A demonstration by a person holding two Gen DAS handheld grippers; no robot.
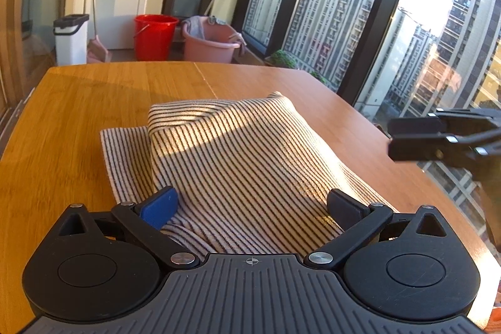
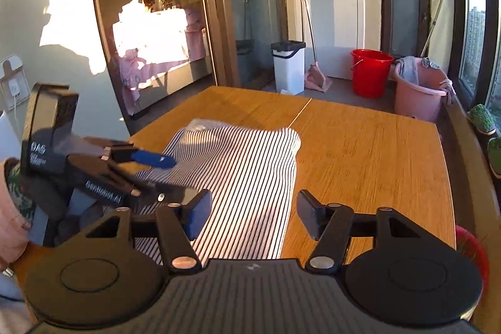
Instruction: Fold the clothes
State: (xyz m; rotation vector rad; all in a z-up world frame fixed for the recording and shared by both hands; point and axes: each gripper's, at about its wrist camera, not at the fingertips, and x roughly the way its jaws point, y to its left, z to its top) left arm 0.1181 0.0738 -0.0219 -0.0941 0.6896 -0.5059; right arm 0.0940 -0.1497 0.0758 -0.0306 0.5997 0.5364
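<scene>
our left tongs gape wide over the striped garment, a soft, light bundle partly folded on the worktop. our right tongs gape too, empty. we'd pinch a doubled edge, since it looks limp.
</scene>
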